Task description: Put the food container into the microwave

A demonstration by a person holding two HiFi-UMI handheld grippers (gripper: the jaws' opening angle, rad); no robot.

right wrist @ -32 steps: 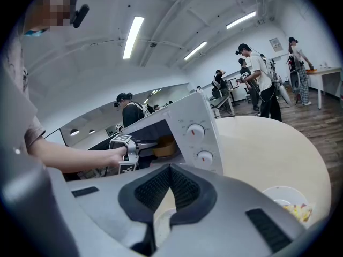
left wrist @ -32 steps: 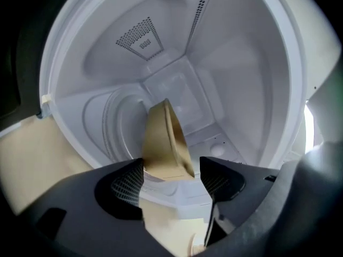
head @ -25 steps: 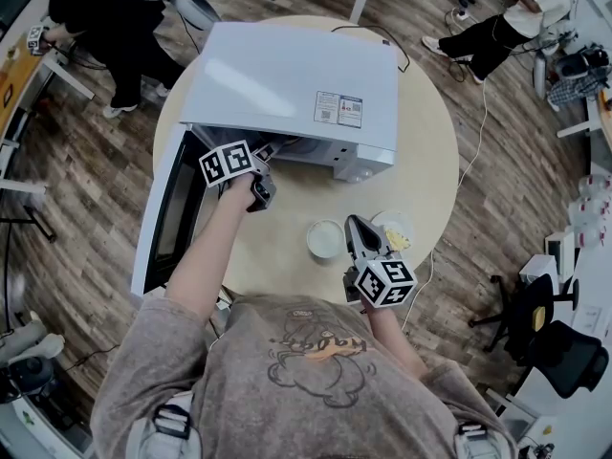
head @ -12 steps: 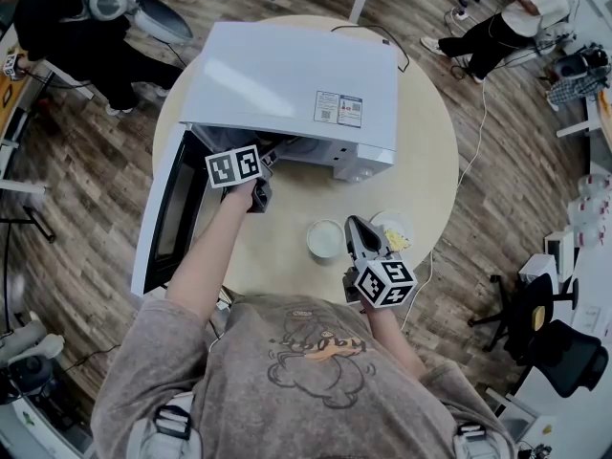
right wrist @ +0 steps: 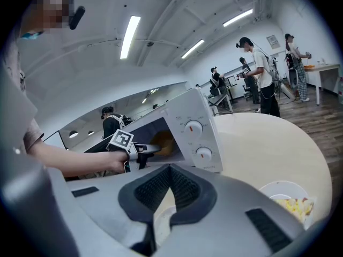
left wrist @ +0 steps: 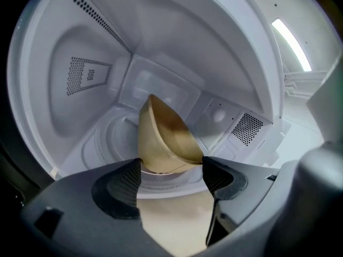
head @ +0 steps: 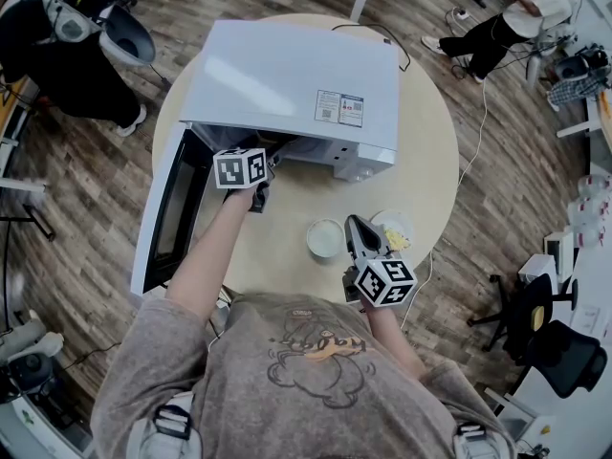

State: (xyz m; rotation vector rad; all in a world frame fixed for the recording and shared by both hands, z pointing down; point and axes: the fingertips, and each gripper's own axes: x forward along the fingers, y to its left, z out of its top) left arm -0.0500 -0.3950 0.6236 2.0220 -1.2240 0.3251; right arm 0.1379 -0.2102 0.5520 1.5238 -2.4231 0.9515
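The white microwave (head: 287,84) stands on the round table (head: 421,142) with its door (head: 167,208) swung open to the left. My left gripper (head: 259,195) reaches into the opening. In the left gripper view it (left wrist: 171,178) is shut on a tan food container (left wrist: 166,141), held tilted over the glass turntable (left wrist: 107,143). The right gripper view shows that container (right wrist: 165,139) inside the cavity. My right gripper (head: 361,232) hovers low near the table's front, shut with nothing in it (right wrist: 170,171).
A white round lid or bowl (head: 325,238) and a dish with yellow food (head: 395,229) lie on the table beside the right gripper. A cable (head: 473,132) trails off the table's right side. People stand at far left (head: 67,27) and sit at top right (head: 507,17).
The left gripper has shifted a little right and deeper into the microwave opening with the container. The right gripper has stayed put. The person at far left has moved further left.
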